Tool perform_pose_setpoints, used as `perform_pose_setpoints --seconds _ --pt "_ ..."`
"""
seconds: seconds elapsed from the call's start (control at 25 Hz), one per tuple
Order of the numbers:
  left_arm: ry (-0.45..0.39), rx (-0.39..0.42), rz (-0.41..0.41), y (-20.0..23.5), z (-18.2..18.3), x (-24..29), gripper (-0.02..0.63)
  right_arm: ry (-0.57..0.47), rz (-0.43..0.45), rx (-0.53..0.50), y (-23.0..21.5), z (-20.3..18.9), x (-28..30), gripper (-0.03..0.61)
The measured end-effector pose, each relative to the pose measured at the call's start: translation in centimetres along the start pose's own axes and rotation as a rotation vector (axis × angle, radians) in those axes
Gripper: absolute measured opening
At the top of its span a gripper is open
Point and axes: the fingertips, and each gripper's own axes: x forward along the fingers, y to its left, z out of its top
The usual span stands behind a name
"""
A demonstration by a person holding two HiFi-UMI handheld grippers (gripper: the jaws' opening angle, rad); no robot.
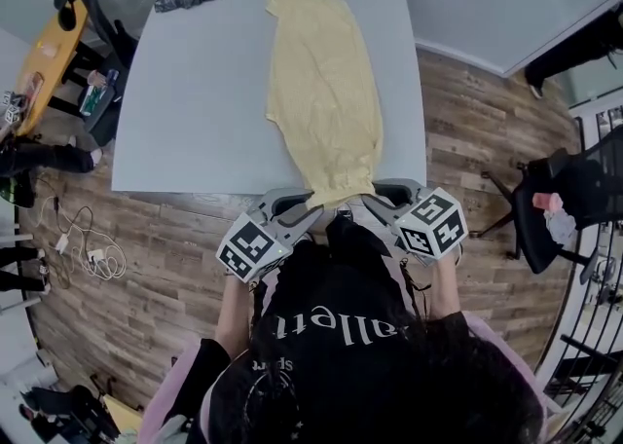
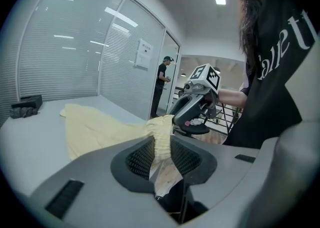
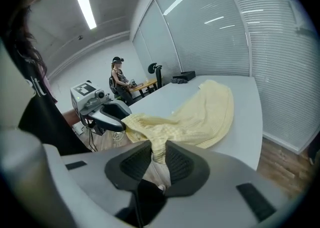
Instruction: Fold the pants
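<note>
Yellow pants (image 1: 326,82) lie lengthwise on the table (image 1: 195,92), their waistband (image 1: 343,191) bunched past the table's near edge. The left gripper (image 2: 162,153) and right gripper (image 3: 159,156) each pinch it, jaws nearly together. Both sit side by side, angled down toward the table.

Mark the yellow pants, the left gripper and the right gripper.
pants (image 1: 321,82), head view, middle of the spread fabric.
left gripper (image 2: 161,144), left gripper view, midway between its fingertips, pinching the pants.
right gripper (image 3: 158,148), right gripper view, midway between its fingertips, pinching the pants.
</note>
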Motion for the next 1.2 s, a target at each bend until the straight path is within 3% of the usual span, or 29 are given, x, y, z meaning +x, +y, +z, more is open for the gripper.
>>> perform_pose_setpoints --seconds 0.32,0.72,0.92,1.2 --pt "-0.065 0.105 0.049 2.8 4.5 -1.1 0.114 -0.078 0.011 -0.038 -0.7 4.4 -1.4 0.097" --pt "-0.081 0.245 0.152 10.4 10.7 0.3 0.114 -0.144 -0.001 -0.170 -6.9 13.6 -0.5 0.095" --pt "-0.051 0.301 0.195 15.6 13.2 1.7 0.114 -0.140 0.009 -0.237 -11.0 18.1 1.3 0.095" --pt "0.054 0.350 0.269 24.4 15.1 5.0 0.114 -0.102 0.006 -0.302 -18.0 23.5 5.8 0.095"
